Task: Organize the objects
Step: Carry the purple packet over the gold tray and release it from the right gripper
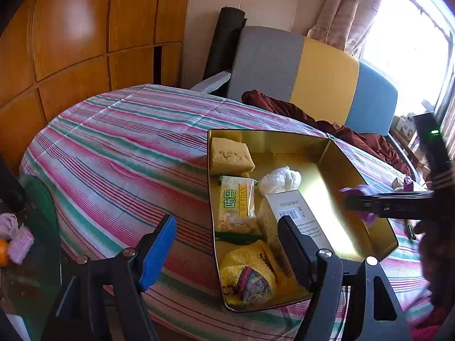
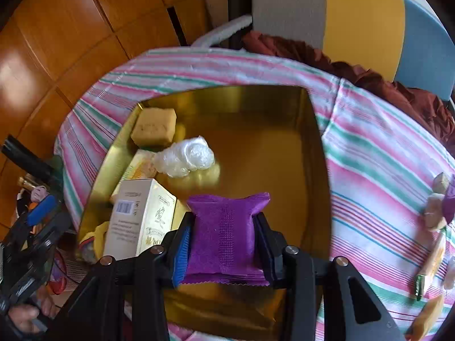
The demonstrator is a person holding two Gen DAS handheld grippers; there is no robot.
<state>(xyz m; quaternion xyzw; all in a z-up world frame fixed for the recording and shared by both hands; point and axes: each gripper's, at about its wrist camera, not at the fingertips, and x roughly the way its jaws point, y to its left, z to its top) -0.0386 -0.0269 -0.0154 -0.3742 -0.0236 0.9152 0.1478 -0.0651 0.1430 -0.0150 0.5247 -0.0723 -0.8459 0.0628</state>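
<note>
crinkly purple packet (image 2: 227,233), perhaps snack

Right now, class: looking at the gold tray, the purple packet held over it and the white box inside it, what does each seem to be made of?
Tray: probably thin metal, glossy gold; its walls mirror the contents.
Purple packet: likely plastic or foil wrap, matte, with crimped, zigzag-cut ends.
White box: cardboard by its look, smooth printed faces, sharp folded edges, a barcode.

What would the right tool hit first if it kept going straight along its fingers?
Most likely the bare floor of the gold tin, with the purple packet it holds touching first; depth is unclear.
</note>
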